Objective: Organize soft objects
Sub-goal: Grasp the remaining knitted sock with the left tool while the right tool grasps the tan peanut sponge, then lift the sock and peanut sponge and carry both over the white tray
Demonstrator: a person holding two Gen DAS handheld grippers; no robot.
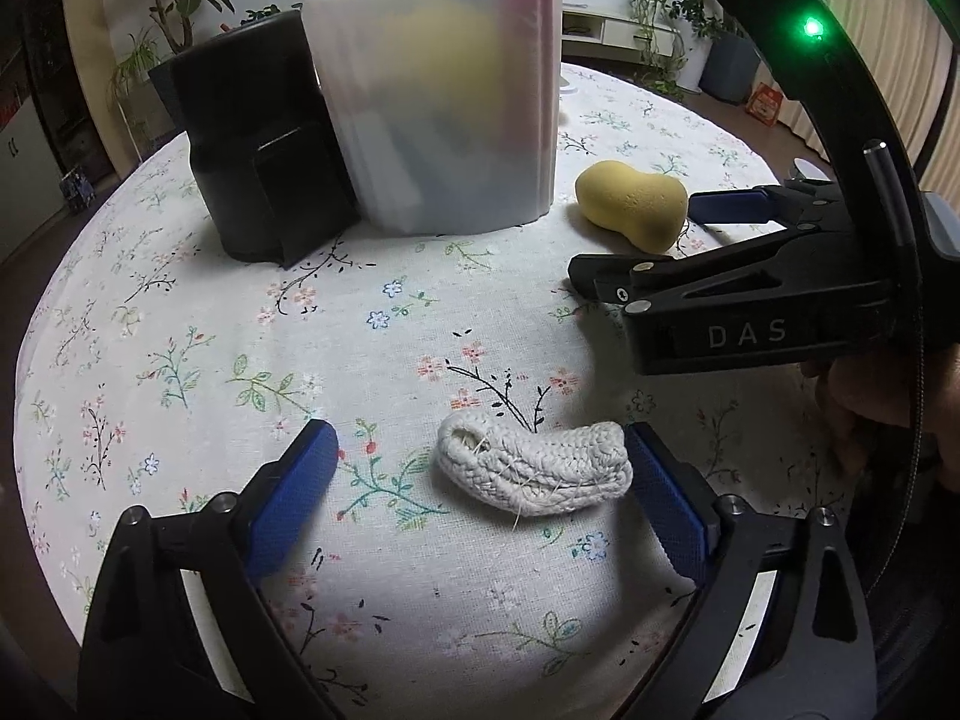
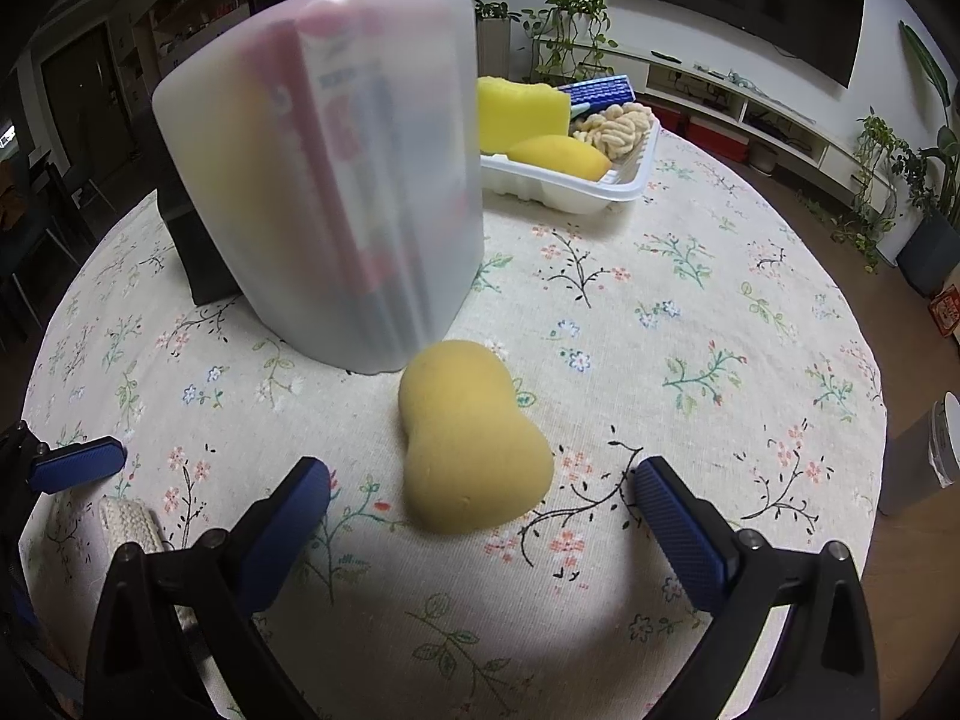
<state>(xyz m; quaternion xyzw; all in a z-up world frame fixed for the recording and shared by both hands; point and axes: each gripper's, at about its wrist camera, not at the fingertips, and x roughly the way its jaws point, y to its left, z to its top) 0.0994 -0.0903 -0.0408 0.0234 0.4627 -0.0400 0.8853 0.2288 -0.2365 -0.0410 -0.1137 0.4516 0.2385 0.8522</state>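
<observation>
A white braided rope pad (image 1: 534, 471) lies folded on the flowered tablecloth, between the fingers of my left gripper (image 1: 480, 441). That gripper is open; its right pad sits right at the rope pad's end and its left pad stands well clear. A yellow peanut-shaped sponge (image 2: 471, 450) lies between the fingers of my right gripper (image 2: 483, 474), which is open and touches nothing. The left wrist view shows the same sponge (image 1: 630, 204) in front of the right gripper (image 1: 636, 240). The rope pad (image 2: 129, 522) appears at the right wrist view's lower left.
A tall translucent container (image 1: 444, 108) holding soft items stands behind, with a black container (image 1: 258, 150) to its left. A white tray (image 2: 570, 198) at the back holds yellow sponges and a cream knitted piece. The round table's edge (image 2: 864, 480) curves close on the right.
</observation>
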